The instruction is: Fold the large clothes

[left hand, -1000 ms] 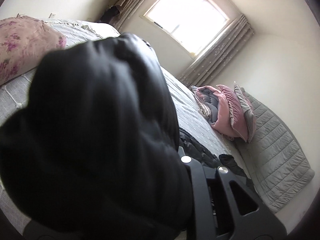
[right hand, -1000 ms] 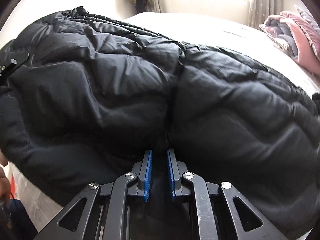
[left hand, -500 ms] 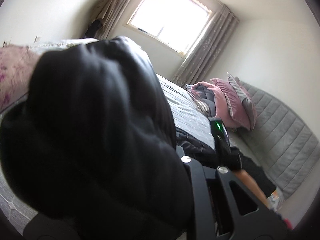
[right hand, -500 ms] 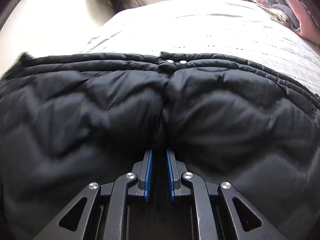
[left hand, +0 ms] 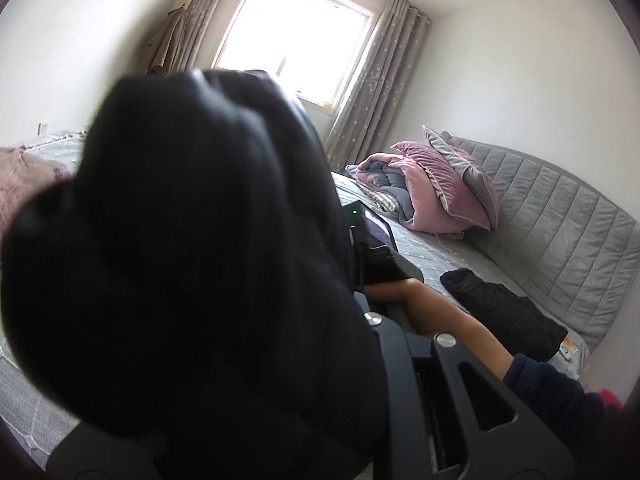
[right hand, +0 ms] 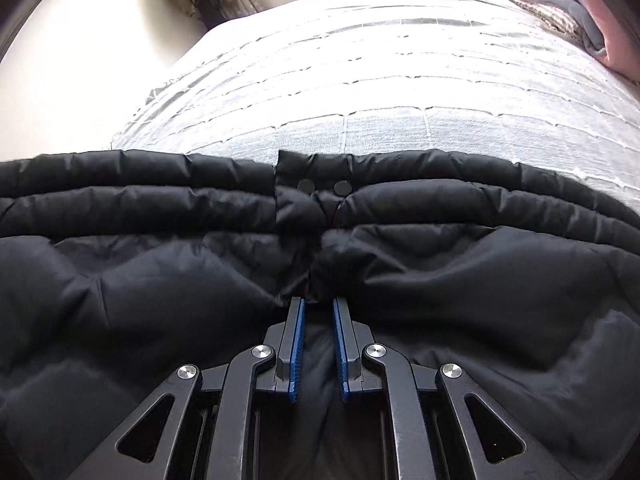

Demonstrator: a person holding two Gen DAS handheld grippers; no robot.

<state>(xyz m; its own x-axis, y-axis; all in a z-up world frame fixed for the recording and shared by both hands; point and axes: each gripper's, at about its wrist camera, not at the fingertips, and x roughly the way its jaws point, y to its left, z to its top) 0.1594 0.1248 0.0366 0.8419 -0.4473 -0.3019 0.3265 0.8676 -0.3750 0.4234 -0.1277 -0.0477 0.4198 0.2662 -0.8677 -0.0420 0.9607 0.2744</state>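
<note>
A large black puffer jacket lies across the near part of the bed. My right gripper is shut on a fold of the black puffer jacket near its middle seam, with its blue pads pressed into the fabric. In the left wrist view a bunched mass of the same jacket covers the left gripper's fingers, so its jaws are hidden. The right gripper's body and the person's forearm show beside it.
A pink and grey quilt with pillows lies against the grey padded headboard. A dark folded garment lies on the bed near it. A floral pillow is at the left. A curtained window is behind.
The jacket has been pulled toward me, and its far edge now lies across the near bed with bare cover beyond. The left view has swung up and right, bringing the person's arm into view.
</note>
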